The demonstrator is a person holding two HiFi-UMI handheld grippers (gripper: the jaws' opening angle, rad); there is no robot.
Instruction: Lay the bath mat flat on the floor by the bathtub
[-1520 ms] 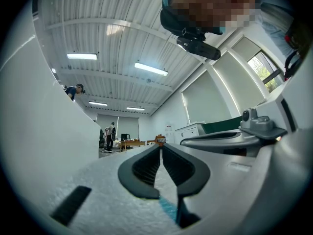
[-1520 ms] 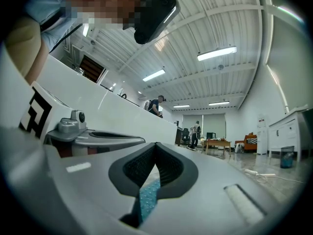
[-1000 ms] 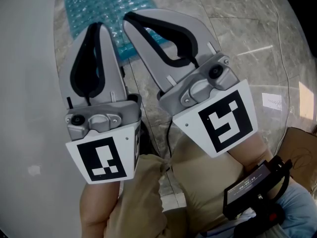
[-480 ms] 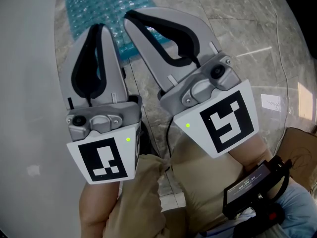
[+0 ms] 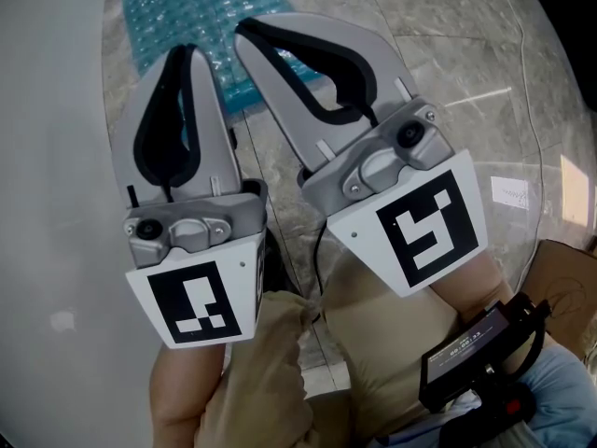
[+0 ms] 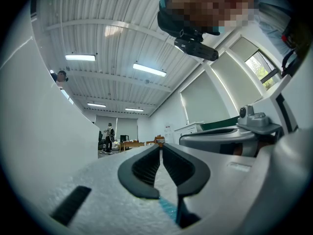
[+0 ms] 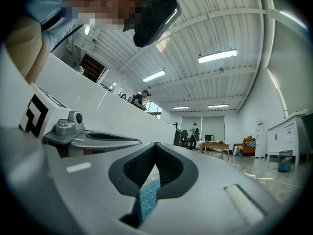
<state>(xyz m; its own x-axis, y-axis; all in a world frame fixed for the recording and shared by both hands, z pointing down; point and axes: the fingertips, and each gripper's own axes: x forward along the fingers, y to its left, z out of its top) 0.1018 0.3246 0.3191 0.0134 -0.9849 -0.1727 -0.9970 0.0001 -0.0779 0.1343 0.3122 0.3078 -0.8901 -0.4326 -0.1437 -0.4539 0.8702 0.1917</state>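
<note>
The teal, bubble-textured bath mat (image 5: 191,7) lies on the marble floor at the top of the head view, next to the white bathtub wall (image 5: 47,157). Both grippers hang side by side above the floor, pointing toward the mat. My left gripper (image 5: 187,50) is shut with nothing in it, its tips over the mat's near edge. My right gripper (image 5: 242,30) is shut and empty too, and it hides part of the mat. A sliver of teal mat (image 6: 168,209) shows through the left jaws' lower gap, and mat (image 7: 148,196) shows through the right jaws' gap.
Grey marble floor tiles (image 5: 448,54) spread to the right, with a thin cable (image 5: 534,101) and a small white label (image 5: 511,191) on them. A brown cardboard piece (image 5: 571,278) lies at the right edge. Distant people and furniture show in both gripper views.
A small green light that showed on each gripper half a second ago is off now. Nothing else has moved.
</note>
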